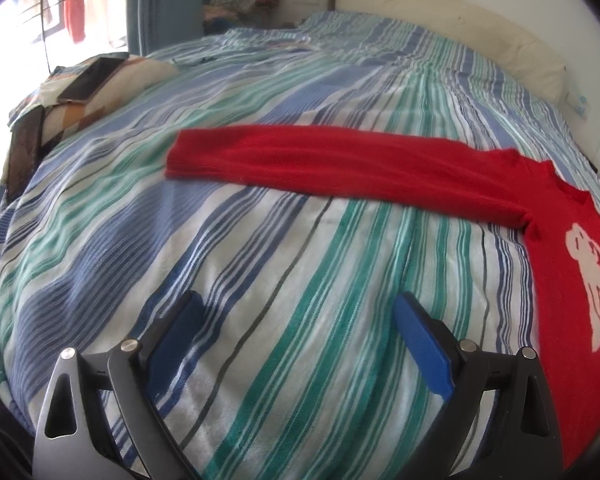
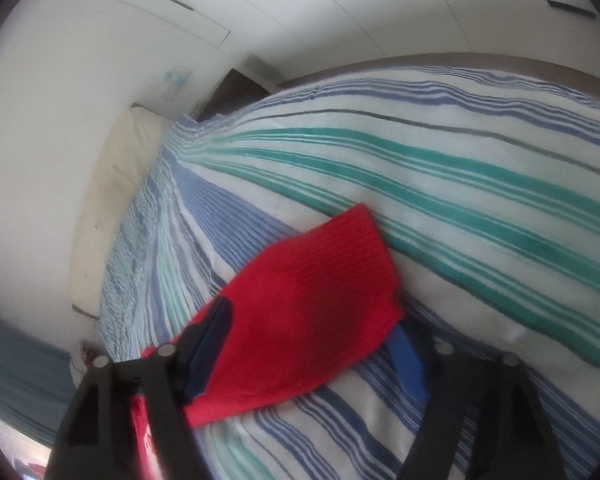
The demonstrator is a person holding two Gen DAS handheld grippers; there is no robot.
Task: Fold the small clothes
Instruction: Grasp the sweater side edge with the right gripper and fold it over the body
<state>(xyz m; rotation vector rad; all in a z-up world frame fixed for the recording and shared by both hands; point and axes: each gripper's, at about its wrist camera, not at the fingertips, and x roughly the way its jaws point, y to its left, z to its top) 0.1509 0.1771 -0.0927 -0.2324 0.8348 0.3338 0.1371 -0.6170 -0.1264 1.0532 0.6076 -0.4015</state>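
No readable text, label, brand or number anywhere; the sweater [image 1: 572, 280] bears only a white animal figure, no lettering.

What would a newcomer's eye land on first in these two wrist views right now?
The red sweater, spread flat on the striped bedspread with one sleeve stretched out leftward and a white animal figure on its chest. Next, the other sleeve's cuff lying between the open fingers of the right gripper. The left gripper hovers open over bare bedspread.
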